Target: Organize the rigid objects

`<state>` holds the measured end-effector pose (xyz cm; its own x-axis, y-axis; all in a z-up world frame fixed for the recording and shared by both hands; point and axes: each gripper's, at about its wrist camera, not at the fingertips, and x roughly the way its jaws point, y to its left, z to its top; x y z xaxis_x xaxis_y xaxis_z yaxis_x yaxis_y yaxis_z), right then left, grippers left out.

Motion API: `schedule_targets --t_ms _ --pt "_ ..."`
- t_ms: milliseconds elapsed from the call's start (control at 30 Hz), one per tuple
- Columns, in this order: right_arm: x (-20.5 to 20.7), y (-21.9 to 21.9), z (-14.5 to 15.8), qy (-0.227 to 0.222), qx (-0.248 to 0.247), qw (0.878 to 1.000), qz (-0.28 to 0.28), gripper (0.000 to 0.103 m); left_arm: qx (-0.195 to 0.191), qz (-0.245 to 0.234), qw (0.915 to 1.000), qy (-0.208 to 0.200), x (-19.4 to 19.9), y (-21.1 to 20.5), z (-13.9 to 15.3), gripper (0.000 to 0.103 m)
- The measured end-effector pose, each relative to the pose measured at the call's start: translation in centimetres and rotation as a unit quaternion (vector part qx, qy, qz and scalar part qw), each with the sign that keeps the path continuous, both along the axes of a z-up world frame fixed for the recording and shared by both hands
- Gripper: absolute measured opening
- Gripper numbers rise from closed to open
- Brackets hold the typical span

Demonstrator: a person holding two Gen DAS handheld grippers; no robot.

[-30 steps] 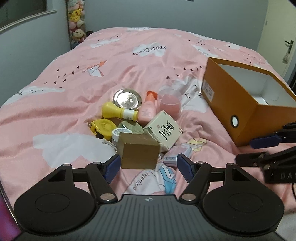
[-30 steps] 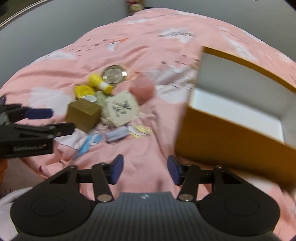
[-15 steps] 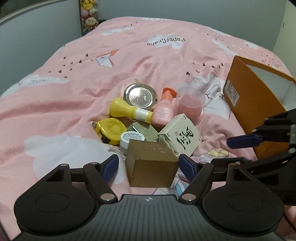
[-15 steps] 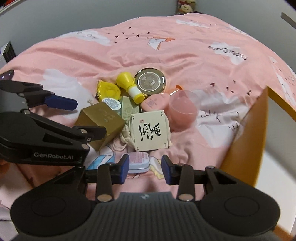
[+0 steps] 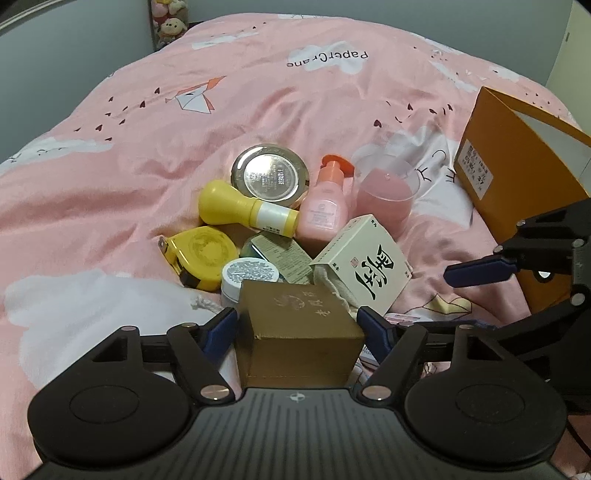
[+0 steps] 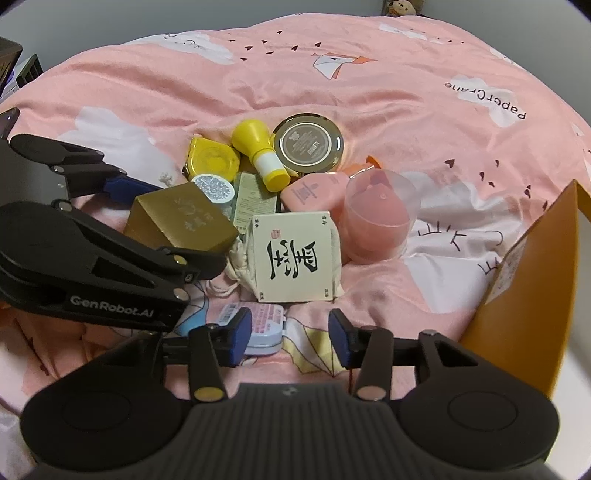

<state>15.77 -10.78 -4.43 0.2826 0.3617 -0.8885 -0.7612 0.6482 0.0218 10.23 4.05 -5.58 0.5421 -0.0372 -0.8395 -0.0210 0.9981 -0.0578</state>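
Note:
A pile of small items lies on the pink bedspread. My left gripper is open with its jaws on either side of a gold box, also seen in the right wrist view. My right gripper is open and empty, just in front of a white box with black characters, with a small pale tin by its left finger. Behind lie a yellow bottle, a pink bottle, a pink cup, a round silver compact and a yellow tape measure.
An open orange cardboard box stands on the bed to the right, also in the right wrist view. A white-lidded jar and a green packet lie in the pile. Plush toys sit at the far wall.
Both grippers have moved in toward the pile. The left jaws now flank the gold box. The right gripper has swung from the orange box to face the white box.

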Motion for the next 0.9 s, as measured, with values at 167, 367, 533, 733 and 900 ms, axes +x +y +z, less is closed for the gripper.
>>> schedule_targets --t_ms 167,367,533,733,900 --pt "0.3 1.1 -0.6 -0.012 -0.002 1.000 0.013 0.062 -0.006 -0.007 1.0000 -0.003 -0.6 0.8 0.9 0.073" --pt "1.2 2.7 -1.5 -0.034 -0.009 0.999 0.027 0.067 -0.022 0.000 0.9997 0.007 -0.3 1.9 1.0 0.080" --pt "1.4 3.8 -2.6 -0.056 -0.023 0.997 0.052 0.073 -0.023 -0.002 0.9996 0.016 0.5 1.9 0.1 0.084" --pt "2.1 3.7 -3.1 -0.042 0.000 0.998 0.039 0.077 -0.034 0.007 0.9992 0.023 0.8 2.6 0.0 0.086" --pt "2.8 3.2 -3.3 -0.008 0.058 0.998 0.015 0.091 -0.053 0.021 0.9981 0.021 0.6 3.7 0.7 0.086"
